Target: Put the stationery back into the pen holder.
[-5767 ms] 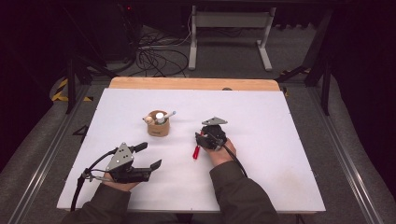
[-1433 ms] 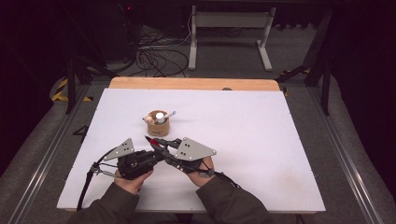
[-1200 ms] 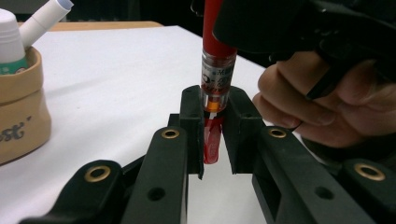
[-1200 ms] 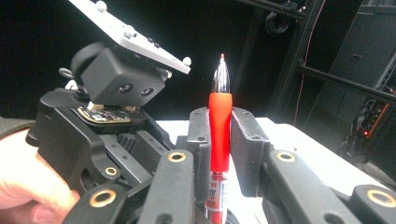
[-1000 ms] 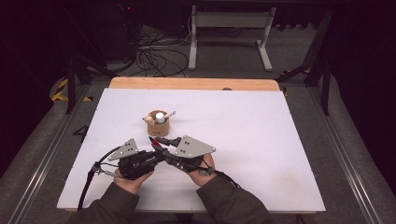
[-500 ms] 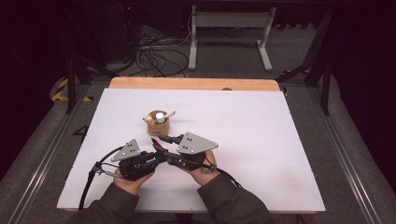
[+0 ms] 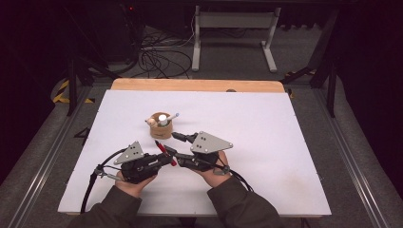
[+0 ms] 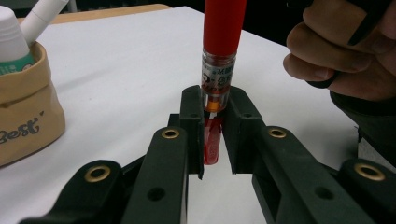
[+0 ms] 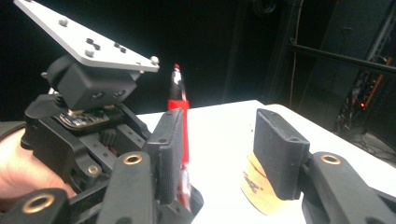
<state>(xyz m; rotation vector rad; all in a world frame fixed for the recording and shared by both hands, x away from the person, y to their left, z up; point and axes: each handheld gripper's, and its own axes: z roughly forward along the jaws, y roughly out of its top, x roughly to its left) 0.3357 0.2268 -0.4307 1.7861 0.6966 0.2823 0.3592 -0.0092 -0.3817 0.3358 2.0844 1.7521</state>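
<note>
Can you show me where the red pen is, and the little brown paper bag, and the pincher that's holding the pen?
red pen (image 8: 224, 28): left gripper view, on its red barrel.
brown paper bag (image 7: 161, 129): high view, on its front wall.
left gripper (image 8: 212, 122): left gripper view, between its jaw tips, shut on the pen.

Two grippers are over the surface (image 7: 266, 142): the left gripper (image 7: 164, 156) and the right gripper (image 7: 177, 142), each with one grey three-cornered plate on top and one trailing cable. One red pen (image 7: 165, 152) sits between them. One small brown paper bag (image 7: 160, 130) stands just beyond, on the far side of the grippers. In it are three things: a white bottle (image 7: 163, 119), a white stick-like item leaning to the right, and a pale piece at its left rim. One surface carries everything.
</note>
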